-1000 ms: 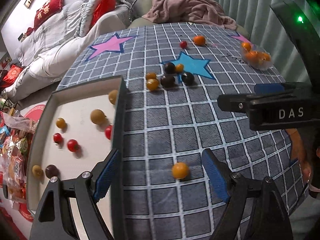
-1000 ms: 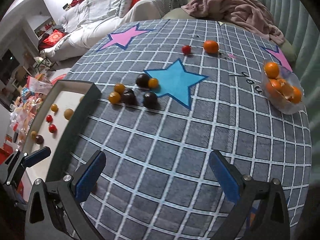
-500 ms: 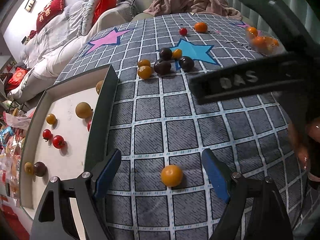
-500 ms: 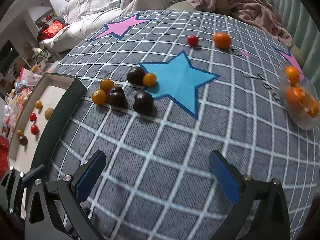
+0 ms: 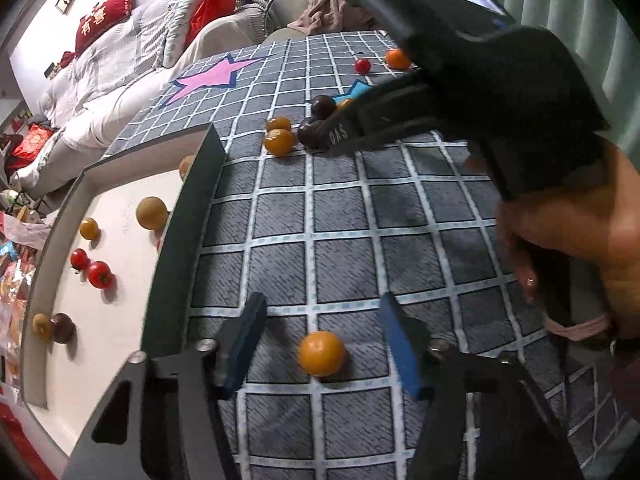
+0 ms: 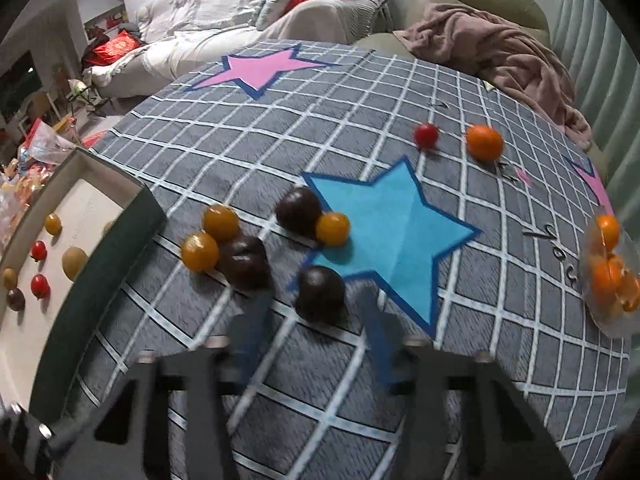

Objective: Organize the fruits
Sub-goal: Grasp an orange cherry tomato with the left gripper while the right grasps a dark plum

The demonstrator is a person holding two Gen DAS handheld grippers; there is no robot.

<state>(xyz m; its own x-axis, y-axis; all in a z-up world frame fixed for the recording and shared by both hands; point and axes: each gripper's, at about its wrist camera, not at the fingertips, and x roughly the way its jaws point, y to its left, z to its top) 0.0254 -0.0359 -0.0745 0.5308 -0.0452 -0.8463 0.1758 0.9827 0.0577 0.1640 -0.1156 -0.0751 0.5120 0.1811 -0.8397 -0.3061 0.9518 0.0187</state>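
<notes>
**Both tongs closing over fruit on the gridded cloth; neither has a grip**

Left gripper (image 5: 322,344): jaws closing, blue pads standing either side of an orange fruit (image 5: 322,353) with clear gaps on both sides. Nothing grasped. That fruit sits on the grey checked tablecloth (image 5: 352,216) near its near edge, just beside the dark wall of the tray (image 5: 182,216).

Right gripper (image 6: 314,312): jaws closing and blurred, fingers flanking a dark round fruit (image 6: 321,293). Pads not seen pressing on it; not held. This fruit lies at the lower left point of the blue star (image 6: 394,232) printed mid-cloth. In the left wrist view the person's hand (image 5: 576,240) carries this tool across the right side.

Remaining loose fruit on the cloth:
- Two more dark fruits and three small yellow-orange ones clustered left of the blue star.
- A red tomato (image 6: 426,135) and an orange (image 6: 484,143) toward the far edge.

Tray at the left edge, white floor: two red tomatoes (image 5: 93,269), several yellow-brown fruits and one dark fruit, spread apart.

A clear container of oranges (image 6: 610,276) stands at the right edge of the cloth.
</notes>
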